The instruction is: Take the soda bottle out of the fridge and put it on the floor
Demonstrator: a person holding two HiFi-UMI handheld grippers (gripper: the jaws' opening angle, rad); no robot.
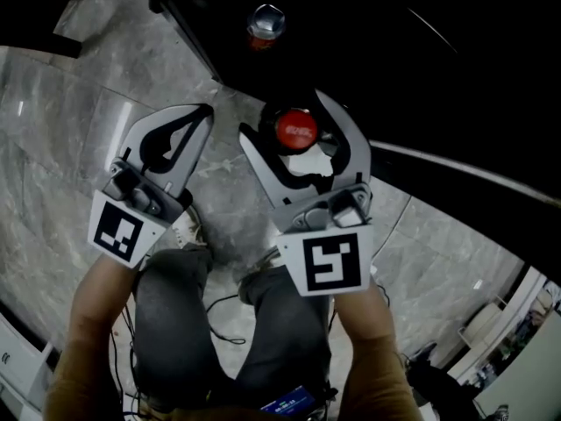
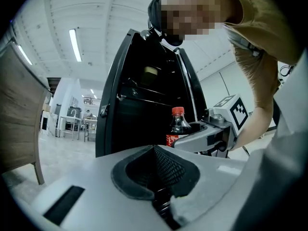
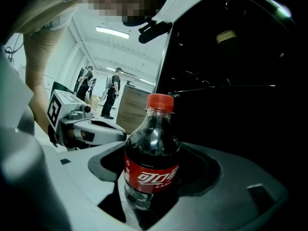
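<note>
In front of the open black fridge, the right gripper clamps the upright red-capped dark plastic soda bottle, while the left gripper beside it has its jaws together, empty.

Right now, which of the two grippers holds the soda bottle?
The right gripper: its jaws clamp the soda bottle. The left gripper is shut on nothing.

The head view is dim and underexposed: the black fridge interior loses detail, and the grey marble floor carries a dull sheen. Both gripper views are brighter, lit by ceiling strip lights, with fisheye bending, dark corners, and small highlights on the dark red-capped soda bottle.
</note>
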